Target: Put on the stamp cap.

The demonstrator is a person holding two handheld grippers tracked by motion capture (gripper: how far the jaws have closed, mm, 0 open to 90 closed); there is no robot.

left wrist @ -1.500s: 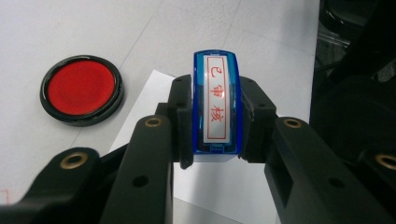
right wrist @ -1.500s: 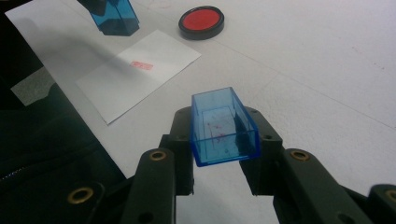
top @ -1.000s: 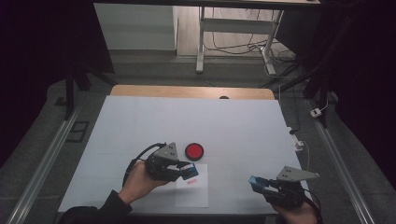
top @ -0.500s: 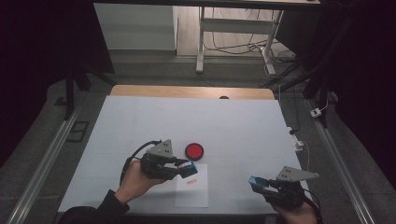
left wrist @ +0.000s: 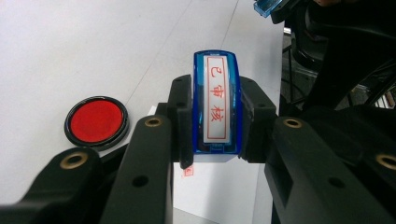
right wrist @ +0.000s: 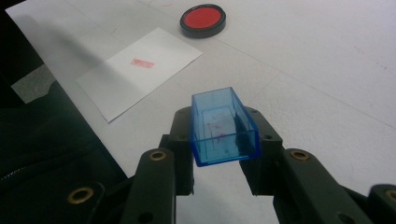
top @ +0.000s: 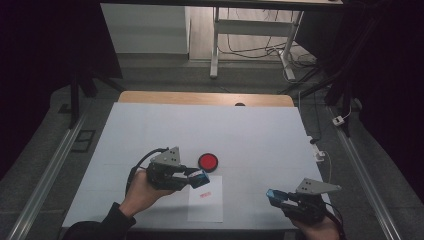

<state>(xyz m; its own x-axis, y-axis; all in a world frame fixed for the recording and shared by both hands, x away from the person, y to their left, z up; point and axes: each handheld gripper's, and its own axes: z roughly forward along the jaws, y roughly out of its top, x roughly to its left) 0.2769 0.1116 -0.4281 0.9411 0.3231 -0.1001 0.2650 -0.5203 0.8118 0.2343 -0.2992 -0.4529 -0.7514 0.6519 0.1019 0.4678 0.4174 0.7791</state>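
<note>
My left gripper [top: 196,178] is shut on a blue stamp [top: 202,177], held just above the top edge of a white paper sheet [top: 206,210]. In the left gripper view the stamp [left wrist: 217,102] sits between the jaws and shows its face with red characters. A red imprint [top: 204,195] marks the sheet. The round red ink pad [top: 208,161] lies just beyond the stamp. At the table's front right, my right gripper [top: 275,196] is shut on the clear blue stamp cap [right wrist: 223,126], held low over the table with its open side up.
The white table top [top: 240,135] stretches away past the ink pad. A wooden strip [top: 200,98] runs along its far edge. Cables and a small plug [top: 320,152] lie at the right edge. The person's dark sleeve [right wrist: 42,140] is near the front edge.
My left hand has drawn slightly to the left with the stamp still in its jaws. The right gripper and the cap have stayed put.
</note>
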